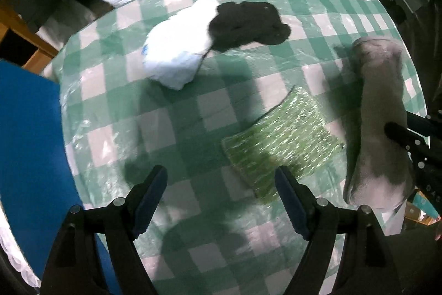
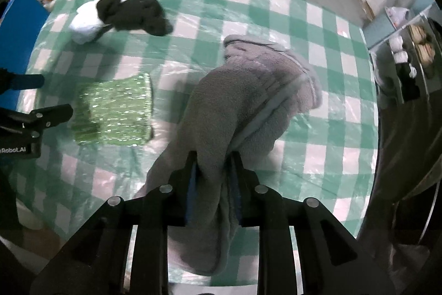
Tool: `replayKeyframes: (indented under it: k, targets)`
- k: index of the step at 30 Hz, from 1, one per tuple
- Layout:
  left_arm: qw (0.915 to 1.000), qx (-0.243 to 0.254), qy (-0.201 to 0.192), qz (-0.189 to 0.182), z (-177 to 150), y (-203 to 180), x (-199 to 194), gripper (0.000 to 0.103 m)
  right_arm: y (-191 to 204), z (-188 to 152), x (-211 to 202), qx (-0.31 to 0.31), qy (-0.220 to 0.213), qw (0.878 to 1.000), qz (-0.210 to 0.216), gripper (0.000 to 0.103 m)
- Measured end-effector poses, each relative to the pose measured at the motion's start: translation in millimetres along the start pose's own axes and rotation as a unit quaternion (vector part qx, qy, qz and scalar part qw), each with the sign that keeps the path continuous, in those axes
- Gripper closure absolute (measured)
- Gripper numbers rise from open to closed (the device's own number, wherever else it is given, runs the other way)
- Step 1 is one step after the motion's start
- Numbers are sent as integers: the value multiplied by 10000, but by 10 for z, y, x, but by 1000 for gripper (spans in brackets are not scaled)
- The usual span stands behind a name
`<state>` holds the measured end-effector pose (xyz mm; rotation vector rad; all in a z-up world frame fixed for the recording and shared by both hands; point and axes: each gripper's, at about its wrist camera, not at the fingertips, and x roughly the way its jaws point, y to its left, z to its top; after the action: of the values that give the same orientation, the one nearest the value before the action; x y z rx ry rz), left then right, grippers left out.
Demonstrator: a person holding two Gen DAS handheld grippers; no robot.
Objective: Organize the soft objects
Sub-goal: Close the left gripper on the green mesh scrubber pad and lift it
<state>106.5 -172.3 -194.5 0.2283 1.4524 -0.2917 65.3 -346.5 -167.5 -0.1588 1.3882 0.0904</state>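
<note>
The right gripper (image 2: 214,170) is pinching a fold of the grey fleece cloth (image 2: 243,96) between nearly closed fingers, and the cloth is hanging down onto the checked tablecloth (image 2: 317,26). The left gripper (image 1: 221,201) is hovering with fingers wide and nothing between them, just beside the green sparkly pad (image 1: 281,140). Further away, the black cloth (image 1: 248,24) is lying against the white bundle (image 1: 176,51). I am judging that the sorting is only beginning: everything is lying scattered, nothing stacked.
</note>
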Motion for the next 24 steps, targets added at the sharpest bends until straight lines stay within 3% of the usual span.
replayKeyframes:
  k: [2,4,6,7,10,15,24]
  targets:
    - [9999,-76,45,-119,31,-28,26,18,-40,-23,-4,65,-17,10000,-17,79]
    - [9996,-177,63,-201,62,-51,47,17,-68,-62,-36,180,-40,9998,-19,68]
    - [9996,-213,66,-195,102,-83,63,17,-121,-90,-92,352,-91,9993,12,36]
    - [9996,-211,65,-172,126,-121,70,17,-147,-104,-123,488,-147,9987,1,33]
    - [9997,-200,50,-145,175,-165,95,17,-242,-137,-176,959,-215,9950,152,33]
    - [9991,-359,120,-202,177,-211,147,17,-396,-180,-41,1720,36,9848,250,33]
    - [9982,-476,290,-237,253,-240,404,13,-381,-176,99,1775,143,9838,185,33]
